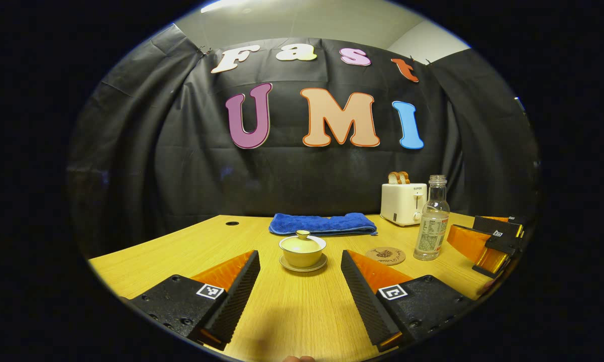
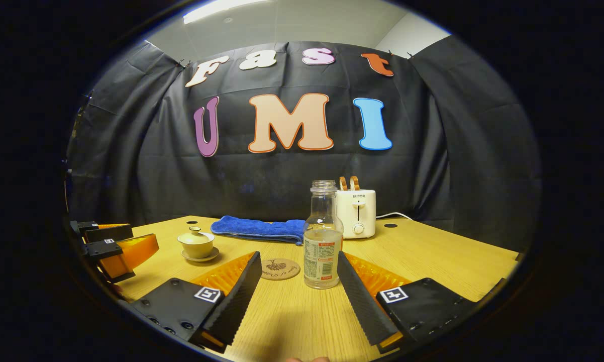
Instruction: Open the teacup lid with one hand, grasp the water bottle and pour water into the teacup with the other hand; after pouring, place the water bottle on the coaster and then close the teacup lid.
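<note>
A pale lidded teacup (image 1: 302,250) on its saucer stands on the wooden table, straight ahead of my open left gripper (image 1: 300,260), which is a short way in front of it. A round cork coaster (image 1: 386,255) lies to its right, then a clear uncapped water bottle (image 1: 431,218), partly filled. In the right gripper view the water bottle (image 2: 322,236) stands upright just beyond my open right gripper (image 2: 298,264), slightly right of centre. The coaster (image 2: 280,268) sits left of the bottle, and the teacup (image 2: 197,244) is farther left, near the left gripper (image 2: 112,246).
A folded blue towel (image 1: 322,223) lies behind the teacup. A white toaster (image 1: 403,202) with bread slices stands at the back by the cloth wall. The table (image 2: 432,256) has small round holes near its far edge, with bare wood on its right side.
</note>
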The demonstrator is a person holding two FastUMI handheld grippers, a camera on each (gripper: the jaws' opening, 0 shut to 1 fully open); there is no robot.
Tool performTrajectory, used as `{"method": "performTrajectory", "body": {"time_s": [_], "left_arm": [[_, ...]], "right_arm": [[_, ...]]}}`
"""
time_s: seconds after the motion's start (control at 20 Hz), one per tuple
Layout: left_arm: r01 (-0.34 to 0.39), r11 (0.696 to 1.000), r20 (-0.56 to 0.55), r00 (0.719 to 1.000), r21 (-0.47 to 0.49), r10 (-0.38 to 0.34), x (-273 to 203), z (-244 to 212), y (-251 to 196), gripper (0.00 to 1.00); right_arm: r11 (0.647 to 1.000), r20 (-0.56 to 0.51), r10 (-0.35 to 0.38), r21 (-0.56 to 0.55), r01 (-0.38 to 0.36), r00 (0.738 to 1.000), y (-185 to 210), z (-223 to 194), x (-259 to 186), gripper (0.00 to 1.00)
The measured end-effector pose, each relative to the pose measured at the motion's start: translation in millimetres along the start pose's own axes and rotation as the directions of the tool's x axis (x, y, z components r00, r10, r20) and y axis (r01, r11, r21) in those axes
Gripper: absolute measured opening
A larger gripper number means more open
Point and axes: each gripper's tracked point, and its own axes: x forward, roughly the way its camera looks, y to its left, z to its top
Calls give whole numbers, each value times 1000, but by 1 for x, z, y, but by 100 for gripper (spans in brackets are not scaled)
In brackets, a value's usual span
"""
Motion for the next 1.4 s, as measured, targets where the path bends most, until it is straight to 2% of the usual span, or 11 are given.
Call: {"method": "performTrajectory", "body": {"time_s": [0.35,0.45,0.75,0.95,1.2,1.4], "left_arm": [[16,1000,4,1000,2,-16,3,0,-1,95],[7,1000,-2,1000,2,-7,8,-2,0,95],[55,998,-7,998,16,-55,80,1,-8,95],[51,996,-47,998,68,-48,126,-5,-2,95],[60,992,-111,993,112,-47,160,-16,-2,95],[63,989,-140,989,135,-44,168,-21,-3,96]], "right_arm": [[1000,0,19,0,-19,1000,2,-1,0,96],[1000,0,-2,0,2,1000,-4,-1,1,96],[997,1,-78,0,78,997,-21,2,4,96],[994,-9,-108,6,108,994,-44,3,10,96],[993,-7,-116,6,116,993,-51,1,13,96],[993,-6,-116,6,116,993,-53,0,14,97]]}}
